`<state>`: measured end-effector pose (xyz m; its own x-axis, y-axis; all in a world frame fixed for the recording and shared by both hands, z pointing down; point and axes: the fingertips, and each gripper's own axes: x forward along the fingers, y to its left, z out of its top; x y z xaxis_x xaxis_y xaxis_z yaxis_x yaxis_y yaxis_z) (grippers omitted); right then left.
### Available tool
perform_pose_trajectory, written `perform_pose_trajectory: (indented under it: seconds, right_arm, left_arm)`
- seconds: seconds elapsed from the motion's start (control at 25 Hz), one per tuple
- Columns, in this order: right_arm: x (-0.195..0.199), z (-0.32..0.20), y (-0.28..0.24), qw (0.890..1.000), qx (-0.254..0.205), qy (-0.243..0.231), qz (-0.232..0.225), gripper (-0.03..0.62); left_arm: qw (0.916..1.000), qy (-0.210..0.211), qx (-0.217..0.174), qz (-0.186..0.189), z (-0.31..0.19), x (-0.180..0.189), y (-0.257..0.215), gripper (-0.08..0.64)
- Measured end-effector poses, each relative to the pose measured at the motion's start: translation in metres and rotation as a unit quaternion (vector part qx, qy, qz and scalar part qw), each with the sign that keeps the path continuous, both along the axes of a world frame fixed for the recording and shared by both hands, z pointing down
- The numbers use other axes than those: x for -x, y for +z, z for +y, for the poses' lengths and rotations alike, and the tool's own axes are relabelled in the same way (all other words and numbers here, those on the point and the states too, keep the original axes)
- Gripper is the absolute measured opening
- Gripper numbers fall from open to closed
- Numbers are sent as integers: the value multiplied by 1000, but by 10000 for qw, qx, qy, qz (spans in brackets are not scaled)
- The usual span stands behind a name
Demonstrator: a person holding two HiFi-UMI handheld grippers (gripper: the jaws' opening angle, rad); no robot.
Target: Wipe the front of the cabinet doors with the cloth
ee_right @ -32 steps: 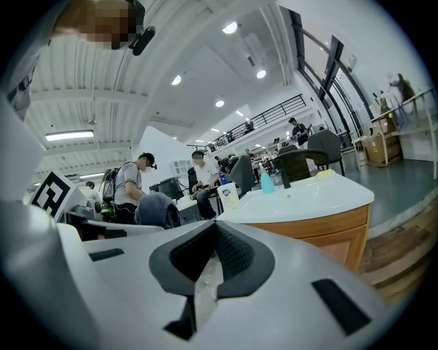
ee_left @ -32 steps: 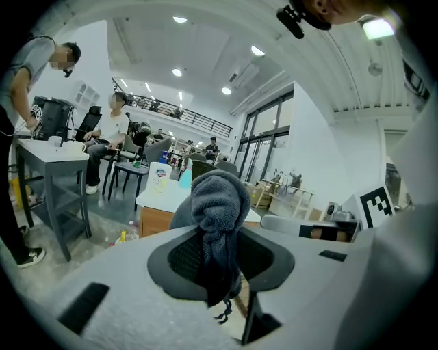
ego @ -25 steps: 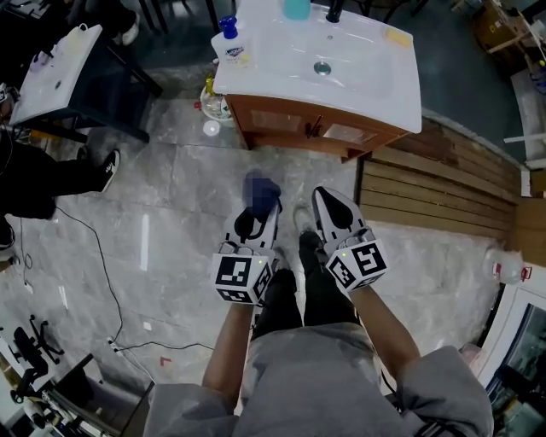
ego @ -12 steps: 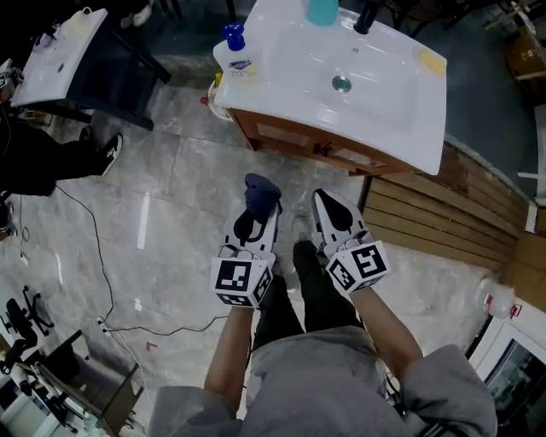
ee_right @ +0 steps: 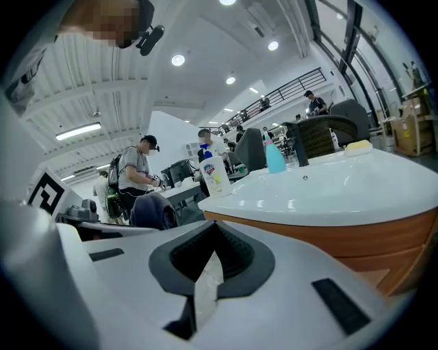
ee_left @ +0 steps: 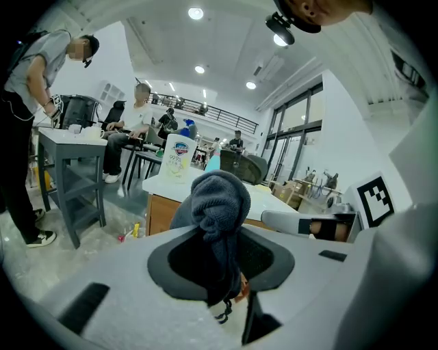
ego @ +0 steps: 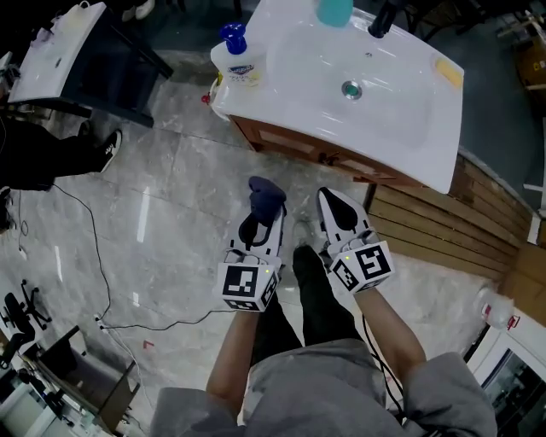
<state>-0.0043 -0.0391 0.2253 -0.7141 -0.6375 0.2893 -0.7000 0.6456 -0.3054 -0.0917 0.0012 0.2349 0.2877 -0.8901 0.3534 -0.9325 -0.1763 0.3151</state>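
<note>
Nearest you: left gripper [ego: 259, 222], held low in front of your legs, jaws clenched on the cloth [ego: 266, 195]. The cloth is dark blue-grey knit, bunched into a knot that stands up out of the jaws [ee_left: 219, 202] and hangs in the air, apart from the cabinet. Just beside it on your right: right gripper [ego: 334, 209], jaws pressed together with nothing between them [ee_right: 207, 273]. Under both: grey marble floor [ego: 171, 196]. To your right: wooden slat decking [ego: 426, 230]. Ahead of the grippers: wooden cabinet doors [ego: 286, 141], untouched by either gripper. On top: white sink top [ego: 384, 102]. At its left corner: soap bottle [ego: 236, 61] with blue pump. At the far edge: black faucet [ego: 384, 17] and a teal container [ego: 334, 10].
</note>
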Motion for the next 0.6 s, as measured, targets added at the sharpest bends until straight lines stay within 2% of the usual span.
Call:
perform_pose_trajectory:
  seconds: [0.2,0.6]
  right_arm:
    - [5,1,17,9999,8,132,51,9]
    - [11,7,60,9998,-13,99,162,9]
  left_arm:
    - [9995,222,-155,-182,-6,3,12,104]
    - [9993,50,-350,-133,-13,12,54,104]
